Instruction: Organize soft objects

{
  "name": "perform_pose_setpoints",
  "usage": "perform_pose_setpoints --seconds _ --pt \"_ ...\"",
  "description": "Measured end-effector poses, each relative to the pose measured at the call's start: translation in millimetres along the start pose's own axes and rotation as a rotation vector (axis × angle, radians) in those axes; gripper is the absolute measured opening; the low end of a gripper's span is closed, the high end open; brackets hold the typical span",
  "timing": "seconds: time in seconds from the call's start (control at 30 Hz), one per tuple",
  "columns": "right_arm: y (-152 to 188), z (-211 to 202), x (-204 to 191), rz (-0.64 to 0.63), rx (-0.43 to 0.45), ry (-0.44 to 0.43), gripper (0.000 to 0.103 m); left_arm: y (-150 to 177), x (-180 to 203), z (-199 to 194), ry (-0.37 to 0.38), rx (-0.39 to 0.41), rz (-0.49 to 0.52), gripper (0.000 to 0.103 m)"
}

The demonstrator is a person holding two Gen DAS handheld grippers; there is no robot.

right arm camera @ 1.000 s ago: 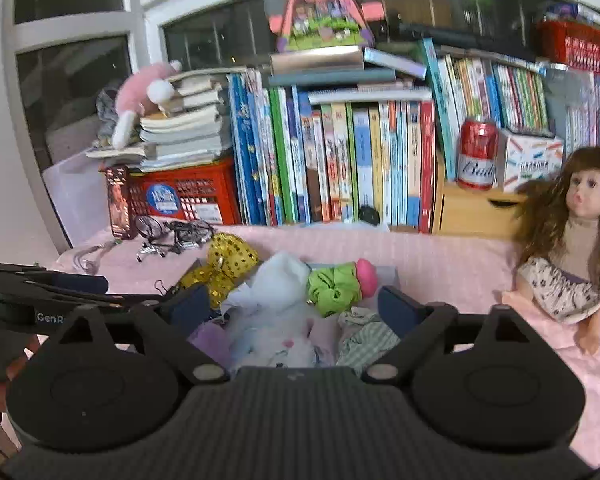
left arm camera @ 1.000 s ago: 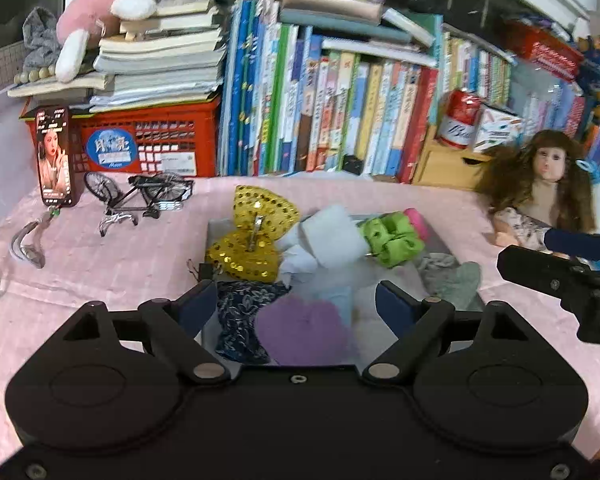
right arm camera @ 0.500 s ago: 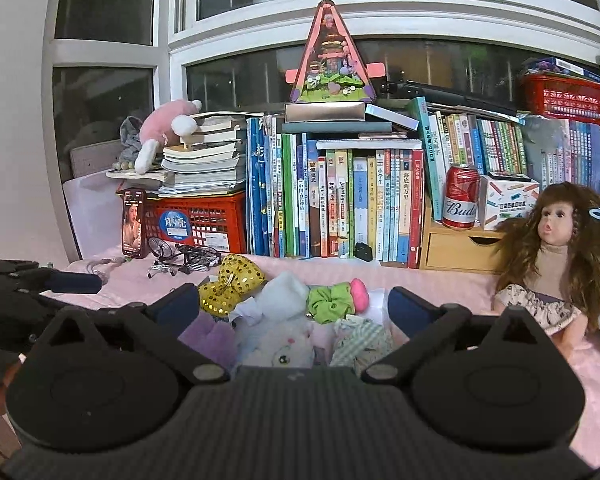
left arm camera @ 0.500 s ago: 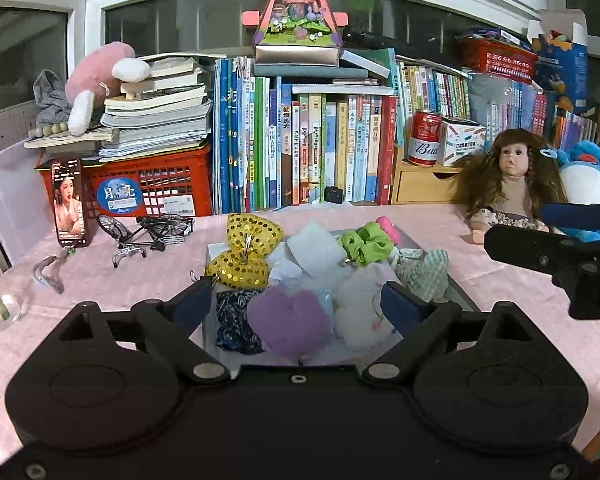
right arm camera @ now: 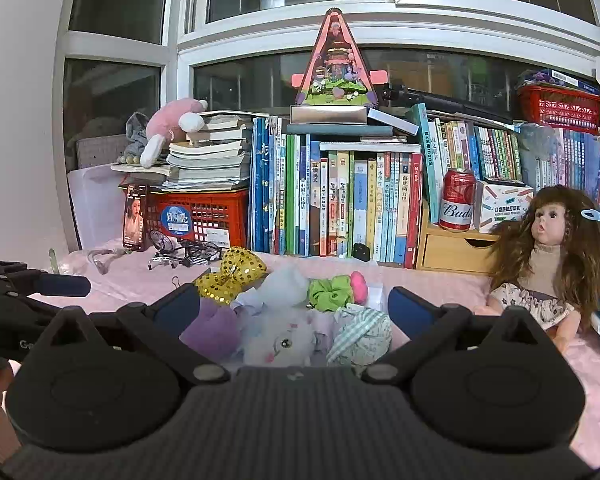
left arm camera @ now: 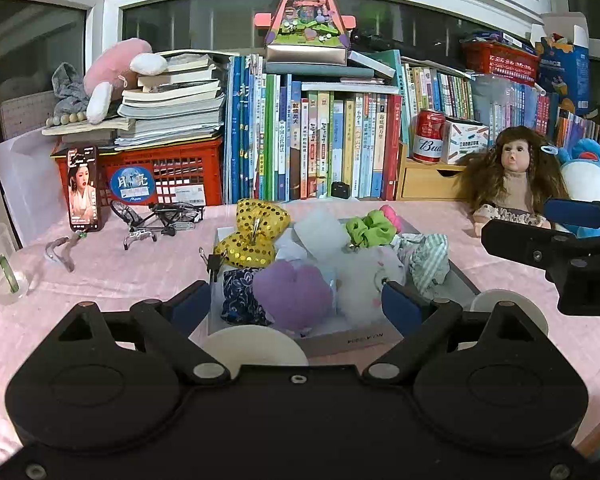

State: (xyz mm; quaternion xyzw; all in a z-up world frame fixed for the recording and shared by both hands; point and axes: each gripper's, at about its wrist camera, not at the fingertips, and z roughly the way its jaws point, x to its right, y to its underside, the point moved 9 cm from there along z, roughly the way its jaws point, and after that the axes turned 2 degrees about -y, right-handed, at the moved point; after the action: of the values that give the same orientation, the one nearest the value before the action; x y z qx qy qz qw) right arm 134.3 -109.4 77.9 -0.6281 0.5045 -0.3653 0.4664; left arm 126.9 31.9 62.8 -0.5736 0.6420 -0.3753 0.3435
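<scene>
Pink tablecloth [left arm camera: 100, 280], both grippers level w/ fingers apart

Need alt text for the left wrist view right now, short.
A shallow box of soft things sits on a pink tablecloth just beyond the open, empty left claw: purple plush, gold sequin bow, green scrunchie. Books and a doll stand behind; the right claw shows at right.

At frame centre a tray [left arm camera: 342, 340] holds a purple plush [left arm camera: 294, 294], a gold bow [left arm camera: 256, 232] and a green scrunchie [left arm camera: 370, 230]; the left gripper [left arm camera: 296, 306] hangs spread wide below, empty.
</scene>
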Motion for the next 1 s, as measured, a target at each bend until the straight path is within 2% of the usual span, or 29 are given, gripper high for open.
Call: perform_pose_setpoints --seconds 0.47,0.7,1.0 --pt "12.5 -9.2 -2.1 0.001 0.015 0.021 0.103 10.5 -3.8 -11.0 -0.018 0.026 -0.006 0.093" --pt "23.9 -21.2 -1.1 0.024 0.027 0.040 0.103 22.4 -7.4 -25.0 -0.035 0.055 -0.028 0.096" --pt "43.9 -35.2 -2.3 0.051 0.040 0.070 0.103 43.4 -18.1 -40.9 -0.050 0.052 -0.081 0.097"
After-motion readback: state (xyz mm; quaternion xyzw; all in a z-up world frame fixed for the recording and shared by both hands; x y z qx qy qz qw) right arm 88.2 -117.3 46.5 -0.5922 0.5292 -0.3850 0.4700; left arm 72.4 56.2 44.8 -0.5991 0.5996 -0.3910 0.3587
